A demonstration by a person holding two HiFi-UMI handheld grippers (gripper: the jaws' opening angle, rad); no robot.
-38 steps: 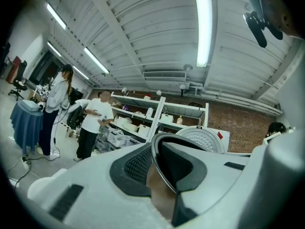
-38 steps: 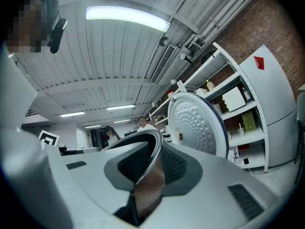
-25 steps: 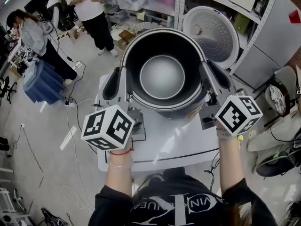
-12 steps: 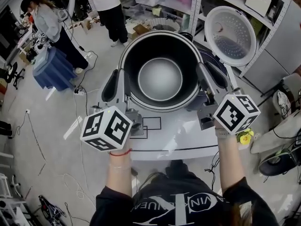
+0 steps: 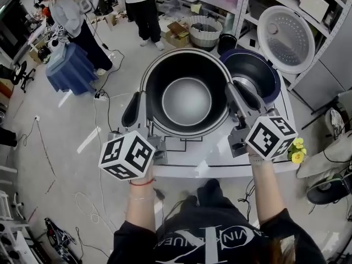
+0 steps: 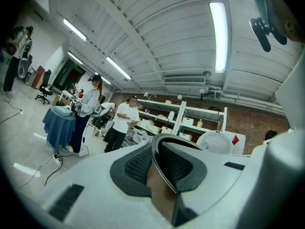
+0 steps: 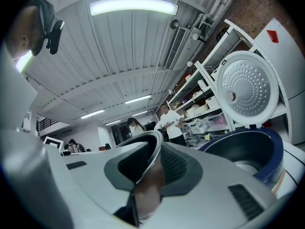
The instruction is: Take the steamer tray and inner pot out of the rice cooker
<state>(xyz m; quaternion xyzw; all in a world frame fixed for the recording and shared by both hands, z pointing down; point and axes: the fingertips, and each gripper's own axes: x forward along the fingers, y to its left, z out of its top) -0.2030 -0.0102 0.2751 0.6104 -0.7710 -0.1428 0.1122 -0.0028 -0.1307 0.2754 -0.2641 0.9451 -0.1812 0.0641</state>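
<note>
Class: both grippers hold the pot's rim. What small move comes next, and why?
Probably lower the inner pot onto the white table: left gripper and right gripper clamp its rim, and it is already out of the rice cooker.

Left of the rice cooker (image 5: 258, 73) the inner pot (image 5: 187, 100) crowds the table (image 5: 190, 166), leaving a bare front strip; behind the cooker its raised lid (image 5: 286, 37) and shelves (image 5: 242, 10) block.

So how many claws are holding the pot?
2. The left claw pinches the left rim of the pot, and the right claw pinches the right rim. Both show fully; none is hidden.
</note>
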